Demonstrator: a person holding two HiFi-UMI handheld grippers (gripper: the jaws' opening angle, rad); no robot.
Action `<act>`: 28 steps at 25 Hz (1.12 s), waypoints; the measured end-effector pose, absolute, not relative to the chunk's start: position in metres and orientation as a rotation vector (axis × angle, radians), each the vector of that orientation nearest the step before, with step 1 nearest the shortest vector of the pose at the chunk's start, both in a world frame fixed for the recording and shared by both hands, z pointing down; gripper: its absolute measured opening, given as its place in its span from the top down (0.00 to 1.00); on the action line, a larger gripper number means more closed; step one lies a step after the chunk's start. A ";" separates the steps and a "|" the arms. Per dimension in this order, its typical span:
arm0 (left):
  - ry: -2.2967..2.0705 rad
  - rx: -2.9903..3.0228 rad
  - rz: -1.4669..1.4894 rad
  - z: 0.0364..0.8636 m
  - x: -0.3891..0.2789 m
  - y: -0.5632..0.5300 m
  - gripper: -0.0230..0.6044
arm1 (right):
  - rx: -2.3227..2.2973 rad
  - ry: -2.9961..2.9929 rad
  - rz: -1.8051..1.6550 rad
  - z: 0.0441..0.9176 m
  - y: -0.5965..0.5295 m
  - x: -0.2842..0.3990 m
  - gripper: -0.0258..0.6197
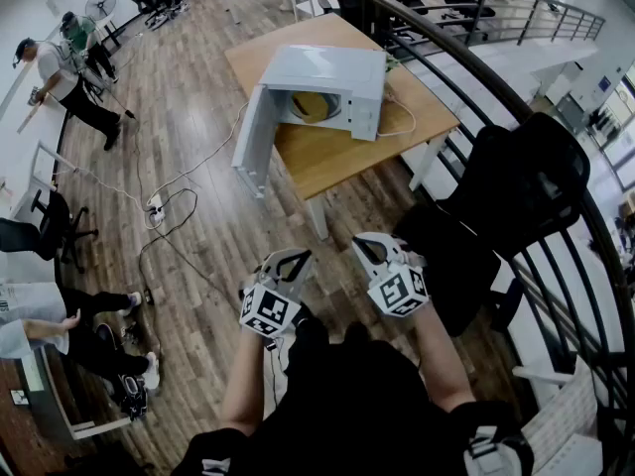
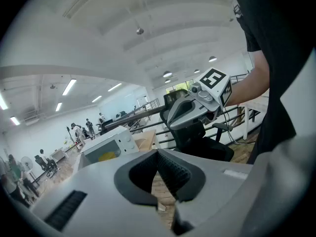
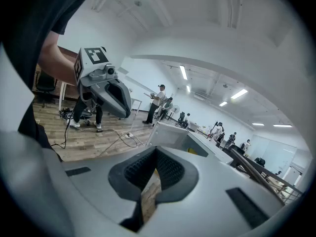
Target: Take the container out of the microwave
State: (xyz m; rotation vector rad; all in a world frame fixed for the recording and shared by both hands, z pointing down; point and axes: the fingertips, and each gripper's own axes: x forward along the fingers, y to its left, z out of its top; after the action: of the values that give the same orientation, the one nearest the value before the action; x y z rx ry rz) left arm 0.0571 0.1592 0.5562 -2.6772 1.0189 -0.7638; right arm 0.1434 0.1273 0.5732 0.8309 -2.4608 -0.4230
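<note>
A white microwave (image 1: 327, 87) stands on a wooden table (image 1: 327, 152), its door (image 1: 253, 137) swung open to the left. A yellow container (image 1: 312, 105) sits inside the cavity. Both grippers are held close to my body, well short of the table. The left gripper (image 1: 290, 262) and the right gripper (image 1: 373, 250) are shut with nothing between the jaws. In the left gripper view, the left gripper (image 2: 157, 154) points toward the microwave (image 2: 106, 143) and the container (image 2: 105, 156). The right gripper (image 3: 157, 152) faces the microwave (image 3: 173, 136) from far off.
A black office chair (image 1: 516, 201) stands right of the table, beside a curved black railing (image 1: 466, 58). Cables and a power strip (image 1: 154, 206) lie on the wooden floor at left. Several people (image 1: 69, 72) stand far left, by a desk and chairs.
</note>
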 end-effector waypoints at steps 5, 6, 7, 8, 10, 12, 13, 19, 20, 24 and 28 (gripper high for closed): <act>1.013 -2.677 -0.764 0.558 0.070 0.164 0.96 | 0.832 -2.462 -0.429 0.573 0.131 0.156 0.96; 1.013 -2.679 -0.764 0.559 0.073 0.165 0.96 | 0.833 -2.463 -0.428 0.574 0.132 0.157 0.96; 1.015 -2.682 -0.762 0.559 0.075 0.166 0.96 | 0.834 -2.463 -0.426 0.575 0.133 0.159 0.96; 1.016 -2.683 -0.761 0.560 0.077 0.168 0.96 | 0.834 -2.464 -0.425 0.576 0.134 0.161 0.96; 1.015 -2.680 -0.760 0.560 0.081 0.170 0.96 | 0.835 -2.466 -0.427 0.578 0.134 0.164 0.96; 1.017 -2.679 -0.762 0.560 0.084 0.171 0.96 | 0.833 -2.469 -0.434 0.575 0.134 0.166 0.96; 1.020 -2.680 -0.762 0.559 0.084 0.171 0.96 | 0.832 -2.474 -0.436 0.574 0.134 0.166 0.96; 1.025 -2.676 -0.759 0.554 0.089 0.169 0.96 | 0.823 -2.483 -0.411 0.578 0.135 0.170 0.96; 1.024 -2.678 -0.758 0.554 0.090 0.169 0.96 | 0.814 -2.486 -0.417 0.576 0.136 0.170 0.96; 1.021 -2.683 -0.758 0.555 0.093 0.167 0.96 | 0.779 -2.522 -0.418 0.572 0.140 0.168 0.96; 1.012 -2.685 -0.748 0.554 0.095 0.164 0.96 | 0.794 -2.510 -0.420 0.573 0.137 0.171 0.96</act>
State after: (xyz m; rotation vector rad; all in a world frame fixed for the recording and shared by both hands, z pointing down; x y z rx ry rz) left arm 0.0954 0.1644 0.5540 -2.6846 1.0123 -0.7480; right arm 0.1711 0.1374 0.5727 0.7941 -2.5104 -0.4196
